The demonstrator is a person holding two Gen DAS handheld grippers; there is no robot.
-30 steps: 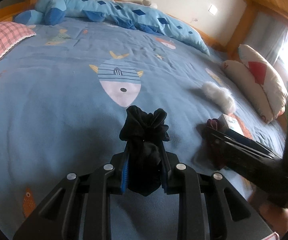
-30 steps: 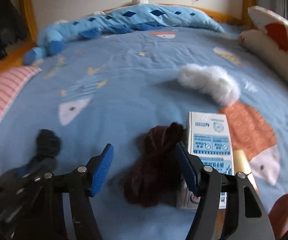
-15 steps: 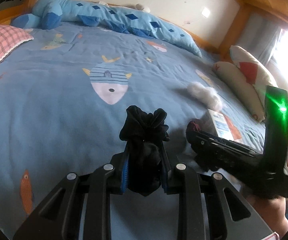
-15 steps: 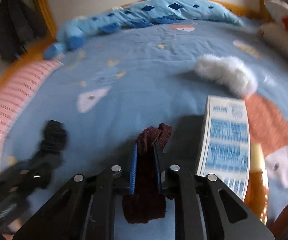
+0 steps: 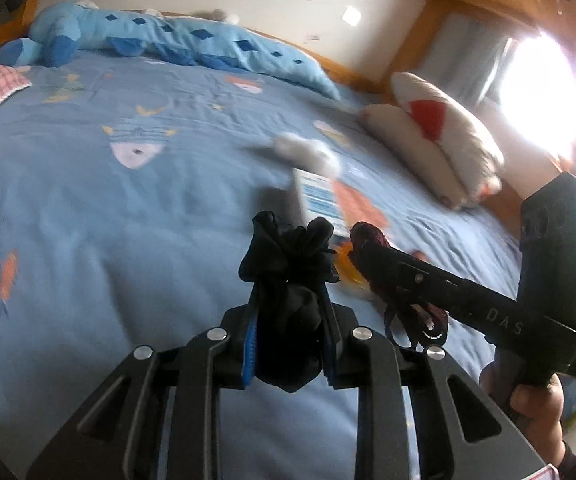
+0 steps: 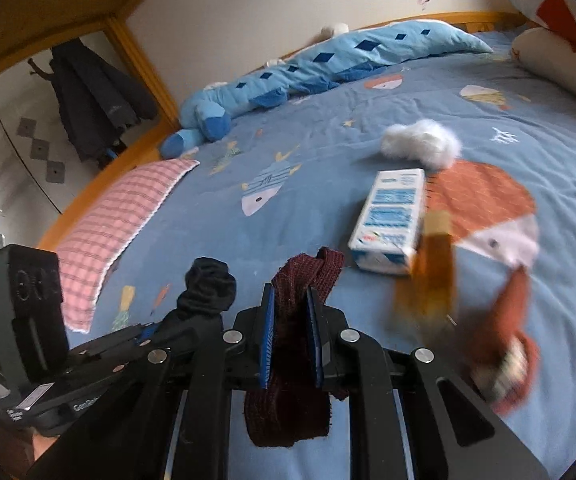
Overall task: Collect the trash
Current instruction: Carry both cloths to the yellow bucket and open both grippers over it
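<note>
Fingers of both grippers are full: left gripper [image 5: 289,344] clamps a black cloth [image 5: 288,256], right gripper [image 6: 291,340] a maroon cloth [image 6: 307,276]. Ahead-right of the right fingers, nearer that hand, lies the carton [image 6: 391,220], long axis pointing away, on the bed [image 6: 248,240].

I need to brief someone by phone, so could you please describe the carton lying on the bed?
On the blue fish-print bedspread, find the big orange fish patch. The carton lies flat along its left edge, just below a white fluffy clump. It is the only boxy item: white with blue printed panels.
</note>
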